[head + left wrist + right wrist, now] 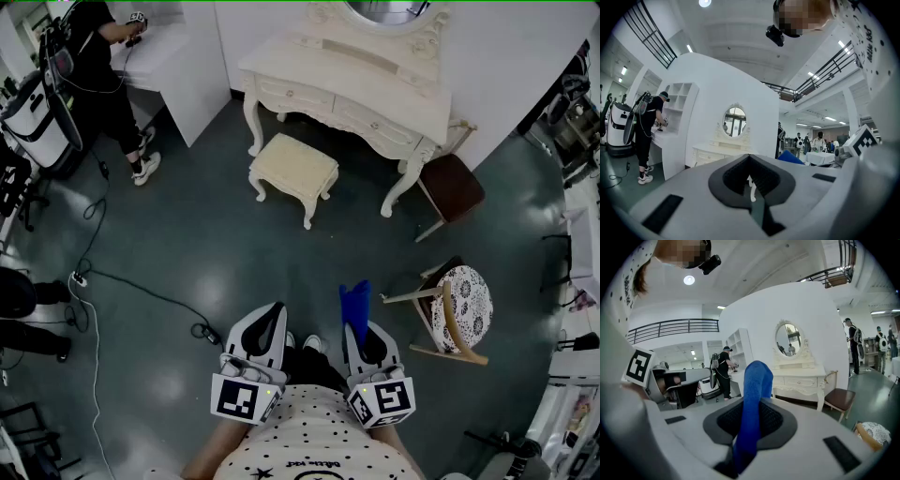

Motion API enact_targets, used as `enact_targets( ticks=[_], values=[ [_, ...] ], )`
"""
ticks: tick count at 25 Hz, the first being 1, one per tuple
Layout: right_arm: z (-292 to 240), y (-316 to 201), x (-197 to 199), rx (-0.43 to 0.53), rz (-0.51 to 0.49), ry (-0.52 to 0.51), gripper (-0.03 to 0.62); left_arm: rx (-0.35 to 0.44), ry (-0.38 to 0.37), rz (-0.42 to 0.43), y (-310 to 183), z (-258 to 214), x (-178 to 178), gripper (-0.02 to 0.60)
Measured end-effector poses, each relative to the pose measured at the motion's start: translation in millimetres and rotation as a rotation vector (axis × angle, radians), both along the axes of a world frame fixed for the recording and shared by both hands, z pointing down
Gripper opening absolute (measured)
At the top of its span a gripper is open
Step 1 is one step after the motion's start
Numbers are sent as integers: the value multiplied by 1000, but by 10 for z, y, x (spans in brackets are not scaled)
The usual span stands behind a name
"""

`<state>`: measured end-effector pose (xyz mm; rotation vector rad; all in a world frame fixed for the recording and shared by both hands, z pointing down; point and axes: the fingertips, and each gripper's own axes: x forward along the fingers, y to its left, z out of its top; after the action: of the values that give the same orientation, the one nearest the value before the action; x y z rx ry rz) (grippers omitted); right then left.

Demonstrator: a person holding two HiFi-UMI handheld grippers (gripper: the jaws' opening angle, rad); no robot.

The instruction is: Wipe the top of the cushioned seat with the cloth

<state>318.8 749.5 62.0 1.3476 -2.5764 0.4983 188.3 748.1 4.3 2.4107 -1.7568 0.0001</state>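
Observation:
The cream cushioned seat (292,165) stands on the dark floor in front of the white dressing table (349,86), well ahead of both grippers. Close to my body, my right gripper (360,323) is shut on a blue cloth (355,303), which sticks up past the jaws. In the right gripper view the cloth (756,381) runs between the pads of that gripper (751,414) and hides the seat. To its left, my left gripper (274,319) has its jaws together with nothing in them. The left gripper view shows only a thin slit at that gripper (750,174).
A brown-seated chair (453,186) stands right of the dressing table, and a chair with a round patterned seat (466,302) is close on my right. A person (101,58) works at a white desk far left. Cables (120,281) lie on the floor at left.

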Motion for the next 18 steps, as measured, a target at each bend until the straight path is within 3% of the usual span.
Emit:
enact_targets(
  ticks=[18],
  values=[
    [-46, 90, 100, 19, -22, -3, 66, 23, -11, 5, 97, -88, 152, -2]
  ],
)
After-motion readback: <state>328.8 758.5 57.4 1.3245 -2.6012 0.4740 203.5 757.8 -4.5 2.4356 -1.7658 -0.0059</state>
